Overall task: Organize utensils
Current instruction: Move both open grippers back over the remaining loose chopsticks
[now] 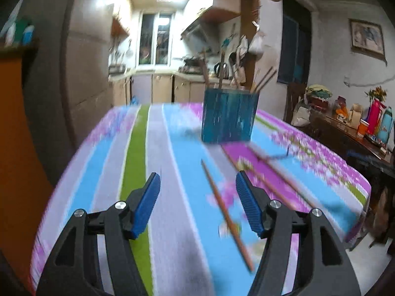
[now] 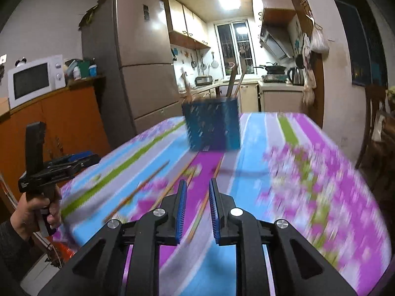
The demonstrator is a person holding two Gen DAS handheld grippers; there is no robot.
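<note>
Striped tablecloth (image 1: 172, 172) bears a chopstick (image 1: 227, 214) between the open left claw (image 1: 197, 197).

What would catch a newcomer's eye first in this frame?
The blue slotted utensil holder stands at the far end of the striped floral tablecloth, with wooden handles sticking up from it. Several thin wooden chopsticks lie loose on the cloth in front of it, near both grippers.

Left tool (image 1: 197, 192) wide apart; right tool (image 2: 197, 197) narrowly parted.
</note>
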